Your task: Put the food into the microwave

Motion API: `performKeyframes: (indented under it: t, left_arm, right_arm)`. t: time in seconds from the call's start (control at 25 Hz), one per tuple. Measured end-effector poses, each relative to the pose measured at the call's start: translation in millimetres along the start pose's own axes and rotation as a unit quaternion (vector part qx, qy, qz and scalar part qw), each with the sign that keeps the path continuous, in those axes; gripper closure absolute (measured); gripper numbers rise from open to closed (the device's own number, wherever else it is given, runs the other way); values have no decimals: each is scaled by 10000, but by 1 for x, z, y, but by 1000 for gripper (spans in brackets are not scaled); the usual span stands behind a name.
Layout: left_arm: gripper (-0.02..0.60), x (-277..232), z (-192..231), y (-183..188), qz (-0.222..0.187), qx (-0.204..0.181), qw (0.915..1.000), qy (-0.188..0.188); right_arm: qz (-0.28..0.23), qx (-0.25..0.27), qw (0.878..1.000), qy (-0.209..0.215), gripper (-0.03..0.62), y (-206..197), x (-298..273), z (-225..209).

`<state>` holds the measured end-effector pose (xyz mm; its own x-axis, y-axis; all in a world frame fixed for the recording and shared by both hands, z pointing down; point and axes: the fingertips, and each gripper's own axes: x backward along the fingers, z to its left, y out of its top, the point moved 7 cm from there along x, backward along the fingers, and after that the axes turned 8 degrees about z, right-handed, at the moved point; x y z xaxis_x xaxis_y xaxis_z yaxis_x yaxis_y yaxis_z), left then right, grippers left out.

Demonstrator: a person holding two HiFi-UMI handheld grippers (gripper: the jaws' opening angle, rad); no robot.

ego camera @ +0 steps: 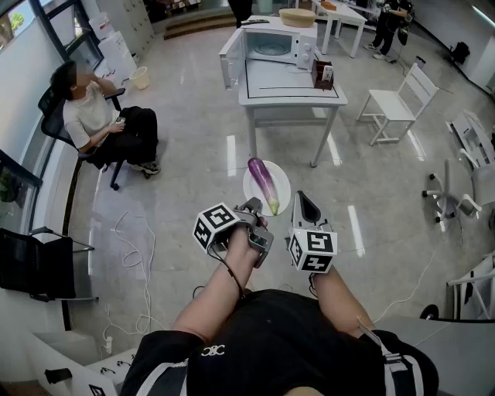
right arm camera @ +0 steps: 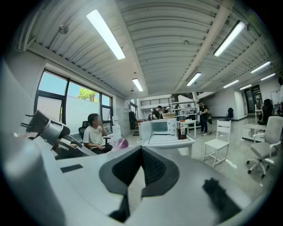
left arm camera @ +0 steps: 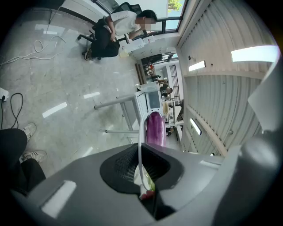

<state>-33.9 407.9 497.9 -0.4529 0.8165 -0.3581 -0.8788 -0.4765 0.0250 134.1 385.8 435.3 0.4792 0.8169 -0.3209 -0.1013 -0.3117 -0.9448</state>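
Note:
A purple eggplant (ego camera: 262,181) lies on a small white plate (ego camera: 279,184) carried in the air above the floor. My left gripper (ego camera: 257,212) is shut on the plate's near rim. In the left gripper view the plate (left arm camera: 140,141) shows edge-on between the jaws, with the eggplant (left arm camera: 154,128) beyond them. My right gripper (ego camera: 304,207) hovers just right of the plate, shut and with nothing in it (right arm camera: 140,170). The white microwave (ego camera: 272,46) stands on a white table (ego camera: 294,89) ahead, with its door (ego camera: 230,58) swung open to the left. It also appears as the microwave (right arm camera: 160,127) in the right gripper view.
A person sits on an office chair (ego camera: 97,116) at the left. A white chair (ego camera: 398,100) stands right of the table. Cables (ego camera: 135,263) lie on the floor at the left. A brown box (ego camera: 323,75) sits on the table and a basket (ego camera: 297,17) tops the microwave.

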Motion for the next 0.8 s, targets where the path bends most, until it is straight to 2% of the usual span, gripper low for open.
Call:
performKeyframes:
  t: [0.32, 0.8]
  left_arm:
    - [557, 4, 6, 2, -16, 27, 10000, 72]
    - [557, 14, 10, 25, 54, -68, 10000, 10]
  right_arm:
    - [-19, -252, 9996, 129, 588, -2, -3, 3]
    - [56, 13, 10000, 6, 588, -3, -13, 34]
